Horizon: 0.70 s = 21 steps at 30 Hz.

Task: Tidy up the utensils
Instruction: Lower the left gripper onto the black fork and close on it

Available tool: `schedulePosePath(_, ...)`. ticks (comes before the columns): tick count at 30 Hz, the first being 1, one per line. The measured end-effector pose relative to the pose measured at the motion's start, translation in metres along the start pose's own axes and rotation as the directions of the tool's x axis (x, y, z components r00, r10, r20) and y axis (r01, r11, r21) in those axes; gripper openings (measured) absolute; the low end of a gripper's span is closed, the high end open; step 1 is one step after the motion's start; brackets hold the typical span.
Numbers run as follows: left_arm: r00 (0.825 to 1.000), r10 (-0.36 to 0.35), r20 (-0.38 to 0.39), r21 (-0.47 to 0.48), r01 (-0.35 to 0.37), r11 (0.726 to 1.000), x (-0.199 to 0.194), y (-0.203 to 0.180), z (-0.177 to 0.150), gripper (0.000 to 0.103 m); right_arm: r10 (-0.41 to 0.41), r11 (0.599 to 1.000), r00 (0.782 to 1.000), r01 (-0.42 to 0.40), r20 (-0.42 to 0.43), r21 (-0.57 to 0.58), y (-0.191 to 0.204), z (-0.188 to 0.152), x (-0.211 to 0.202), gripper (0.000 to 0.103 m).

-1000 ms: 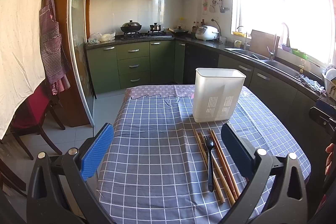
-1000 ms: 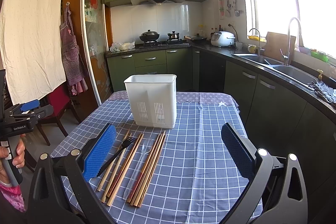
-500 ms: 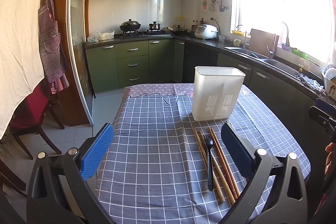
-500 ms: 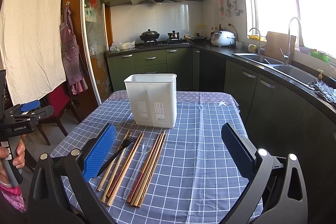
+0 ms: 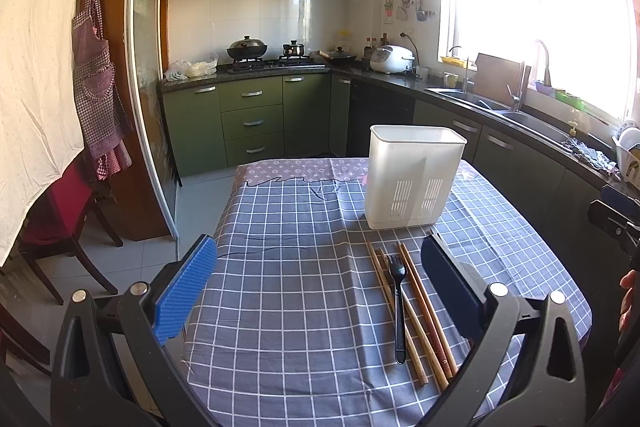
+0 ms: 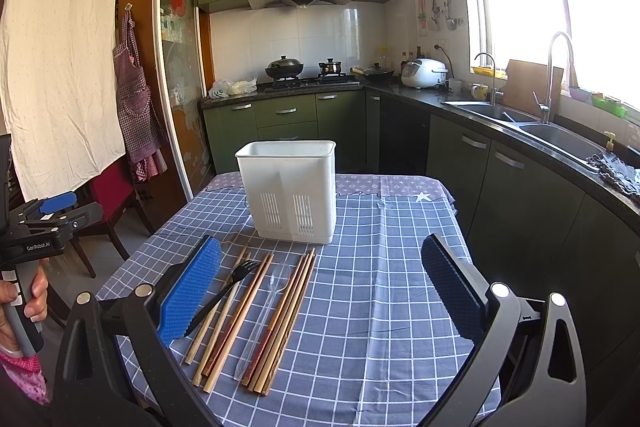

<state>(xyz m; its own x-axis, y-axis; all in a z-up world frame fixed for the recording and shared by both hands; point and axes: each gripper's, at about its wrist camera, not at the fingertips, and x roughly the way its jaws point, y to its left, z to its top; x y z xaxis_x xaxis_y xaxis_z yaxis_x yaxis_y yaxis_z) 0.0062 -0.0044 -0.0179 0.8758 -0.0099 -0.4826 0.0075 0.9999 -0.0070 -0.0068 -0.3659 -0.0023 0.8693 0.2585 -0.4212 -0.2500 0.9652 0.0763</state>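
Two handheld grippers hover wide open over a checked tabletop [image 6: 400, 267], neither holding anything — the sorting of the utensils appears not to have begun.

The right gripper [image 6: 320, 287] has its blue pads spread well apart, and the loose cutlery lies just ahead and toward its left finger. Nearest that finger is a black fork [image 6: 224, 291], angled across wooden chopsticks [image 6: 240, 307]; a clear plastic spoon [image 6: 266, 311] lies between these and a second bundle of chopsticks [image 6: 288, 311]. All lie flat, roughly parallel and pointing away from the gripper, a layout that looks meant to offer each handle for a lengthwise pick.

The left gripper [image 5: 320, 287], equally open, sees the fork [image 5: 398, 303] and chopsticks [image 5: 416, 311] close to its right finger.

Beyond the cutlery, straight ahead of both grippers, a white slotted holder [image 6: 290, 189] stands upright and seemingly empty — the likely destination, set within reach. A hand [image 6: 24, 307] grips the left tool's handle at the right view's edge.
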Motion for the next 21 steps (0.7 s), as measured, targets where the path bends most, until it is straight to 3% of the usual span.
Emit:
schedulePosePath(6,1.000,-0.010,-0.018,-0.004,0.010,1.000,0.005,0.000,-0.002,0.097,0.000,1.000,1.000,0.000,-0.006,0.001,0.001,-0.002,0.004,0.099)
schedulePosePath(15,0.976,-0.098,-0.195,-0.086,0.083,0.993,0.060,0.005,-0.009,0.097,-0.042,0.999,0.996,0.044,-0.084,0.013,-0.010,-0.005,0.032,0.099)
schedulePosePath(18,0.955,-0.128,-0.269,-0.101,0.105,0.989,0.086,0.002,-0.008,0.097,-0.084,0.996,0.986,0.083,-0.147,-0.011,-0.016,-0.006,0.056,0.099)
schedulePosePath(21,0.917,-0.158,-0.365,-0.105,0.128,0.986,0.114,-0.005,-0.007,0.097,-0.104,0.995,0.969,0.101,-0.226,-0.025,-0.025,-0.006,0.085,0.099)
